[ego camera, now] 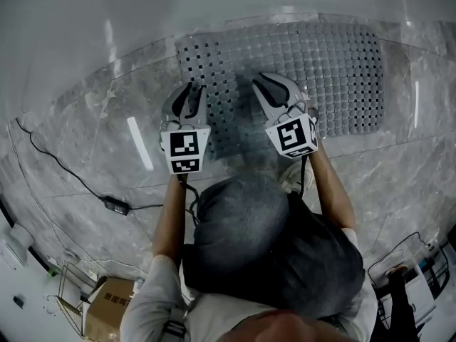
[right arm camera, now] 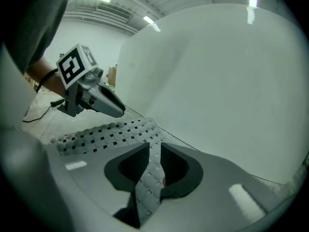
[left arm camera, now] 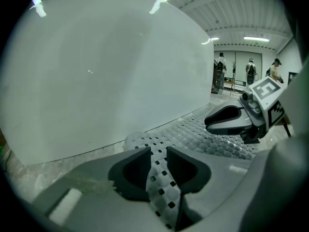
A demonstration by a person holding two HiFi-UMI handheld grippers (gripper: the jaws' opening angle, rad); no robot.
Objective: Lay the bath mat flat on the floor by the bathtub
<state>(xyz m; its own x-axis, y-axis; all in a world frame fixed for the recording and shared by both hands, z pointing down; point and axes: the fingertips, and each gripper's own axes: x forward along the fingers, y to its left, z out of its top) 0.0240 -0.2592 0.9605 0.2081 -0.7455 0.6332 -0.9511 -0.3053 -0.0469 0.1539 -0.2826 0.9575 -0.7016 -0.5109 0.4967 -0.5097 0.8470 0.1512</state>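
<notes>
Black cable (ego camera: 64,168) with adapter (ego camera: 116,206), cardboard box (ego camera: 108,306) beside wire rack (ego camera: 69,285), 3 distant people (left arm camera: 250,70)

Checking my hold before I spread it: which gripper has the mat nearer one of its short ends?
The left gripper: it pinches the bath mat close to its left end, while the right gripper pinches it near the middle.

My left gripper (ego camera: 192,91) and right gripper (ego camera: 261,80) cover the near edge of the bath mat (ego camera: 320,70); distant people (left arm camera: 250,69) are too small.

Rubbery bath mat (ego camera: 335,63), bumpy and perforated; glossy veined marble floor (ego camera: 92,120); smooth matt white bathtub (ego camera: 142,6)
</notes>
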